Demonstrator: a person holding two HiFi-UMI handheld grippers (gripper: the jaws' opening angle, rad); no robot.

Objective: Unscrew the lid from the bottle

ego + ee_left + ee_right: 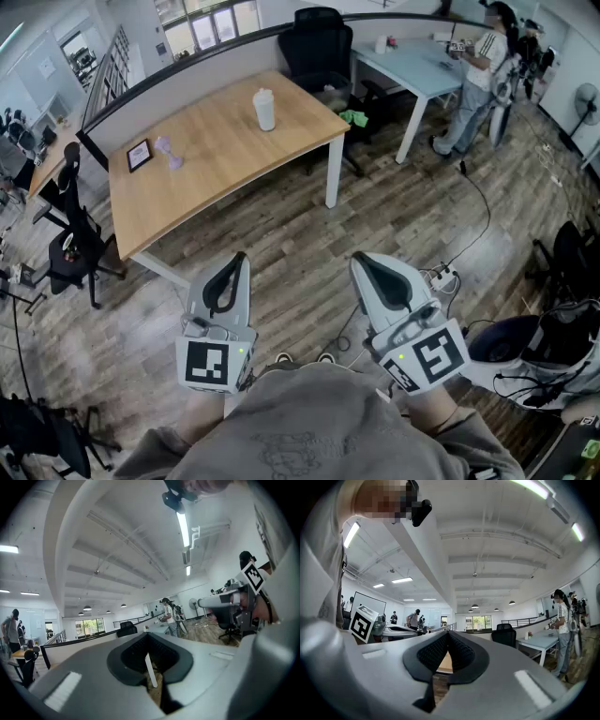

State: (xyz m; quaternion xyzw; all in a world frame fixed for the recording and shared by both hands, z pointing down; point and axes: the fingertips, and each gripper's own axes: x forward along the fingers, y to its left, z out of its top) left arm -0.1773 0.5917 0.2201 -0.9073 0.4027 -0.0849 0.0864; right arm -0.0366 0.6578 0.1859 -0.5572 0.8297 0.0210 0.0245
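A white bottle point(264, 109) with its lid on stands upright on the far right part of the wooden table point(225, 159). Both grippers are held close to my body over the floor, well short of the table. The left gripper point(238, 259) is shut with nothing in it, its dark pads point(140, 656) pressed together. The right gripper point(362, 262) is also shut and holds nothing, its pads point(436, 652) touching. A strip of the wooden table point(444, 662) shows through the hollow behind the right jaws. The bottle is not in either gripper view.
A small purple object point(170, 152) and a black framed tablet point(139, 155) lie on the table's left part. Black office chairs point(319, 47) stand behind and left of it. A person point(476, 80) stands by a white desk point(422, 66). A power strip point(441, 277) and cables lie on the floor.
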